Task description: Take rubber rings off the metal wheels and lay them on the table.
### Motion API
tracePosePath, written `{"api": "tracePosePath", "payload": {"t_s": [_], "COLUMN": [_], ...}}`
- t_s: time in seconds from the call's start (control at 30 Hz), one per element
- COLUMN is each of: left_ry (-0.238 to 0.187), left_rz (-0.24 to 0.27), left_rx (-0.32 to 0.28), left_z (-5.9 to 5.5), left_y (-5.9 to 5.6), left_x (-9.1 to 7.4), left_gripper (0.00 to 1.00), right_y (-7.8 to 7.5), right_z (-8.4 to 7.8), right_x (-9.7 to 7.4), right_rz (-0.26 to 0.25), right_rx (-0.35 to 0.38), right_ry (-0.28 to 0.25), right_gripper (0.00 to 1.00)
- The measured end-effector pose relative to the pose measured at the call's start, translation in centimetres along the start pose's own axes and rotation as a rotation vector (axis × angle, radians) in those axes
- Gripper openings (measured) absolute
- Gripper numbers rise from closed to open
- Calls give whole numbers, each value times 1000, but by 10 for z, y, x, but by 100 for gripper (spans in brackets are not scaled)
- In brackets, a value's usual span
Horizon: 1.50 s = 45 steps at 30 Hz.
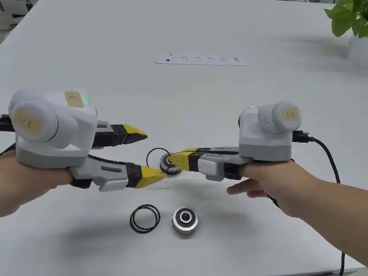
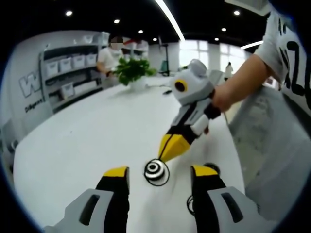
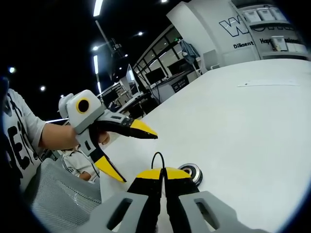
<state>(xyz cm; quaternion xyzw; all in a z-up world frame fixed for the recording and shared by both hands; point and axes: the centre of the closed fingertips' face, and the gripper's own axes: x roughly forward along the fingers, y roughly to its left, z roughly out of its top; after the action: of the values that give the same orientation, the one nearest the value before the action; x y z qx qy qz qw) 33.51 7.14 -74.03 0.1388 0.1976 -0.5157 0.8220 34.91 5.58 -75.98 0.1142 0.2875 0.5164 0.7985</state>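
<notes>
My right gripper (image 1: 175,161) comes in from the right, shut on a thin black rubber ring (image 1: 156,156). That ring (image 3: 158,158) loops up out of its closed yellow tips (image 3: 163,175). A metal wheel (image 1: 170,165) hangs close at those tips, and it sits just right of them (image 3: 192,172) in the right gripper view. My left gripper (image 1: 144,155) is open, its jaws spread either side of that wheel (image 2: 154,170) without touching it (image 2: 160,172). On the table nearer me lie two loose rubber rings (image 1: 145,218) beside a bare metal wheel (image 1: 185,220).
A white power strip (image 1: 201,59) lies at the far middle of the white table (image 1: 115,69). A green plant (image 1: 348,17) stands at the far right corner. A black cable (image 1: 328,155) trails from the right gripper.
</notes>
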Motion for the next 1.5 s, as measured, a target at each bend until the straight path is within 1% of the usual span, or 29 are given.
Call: {"api": "tracePosePath", "payload": {"t_s": [0.13,0.37,0.7,1.13,1.5], "left_ry": [6,4,12,16,22], "left_rz": [1,12,17,24,22], "left_rx": [-5,-18,-22,-35,-37], "left_z": [-4,-8,-15,-20,-21], "left_y": [0,3,4,5,4], "left_x": [-2,-7,-12,-17,-17], "left_gripper": [53,54,54,54,54], "right_y": [2,7,8,13,12], "right_z": [-3,-10,-21,-30,-38], "right_x": [2,7,12,20,24], "right_rz": [7,20,26,37,35], "right_rx": [-1,-2,-6,-13,-31], "right_ry": [11,35,70,101,123], "right_gripper": [0,0,0,0,0]}}
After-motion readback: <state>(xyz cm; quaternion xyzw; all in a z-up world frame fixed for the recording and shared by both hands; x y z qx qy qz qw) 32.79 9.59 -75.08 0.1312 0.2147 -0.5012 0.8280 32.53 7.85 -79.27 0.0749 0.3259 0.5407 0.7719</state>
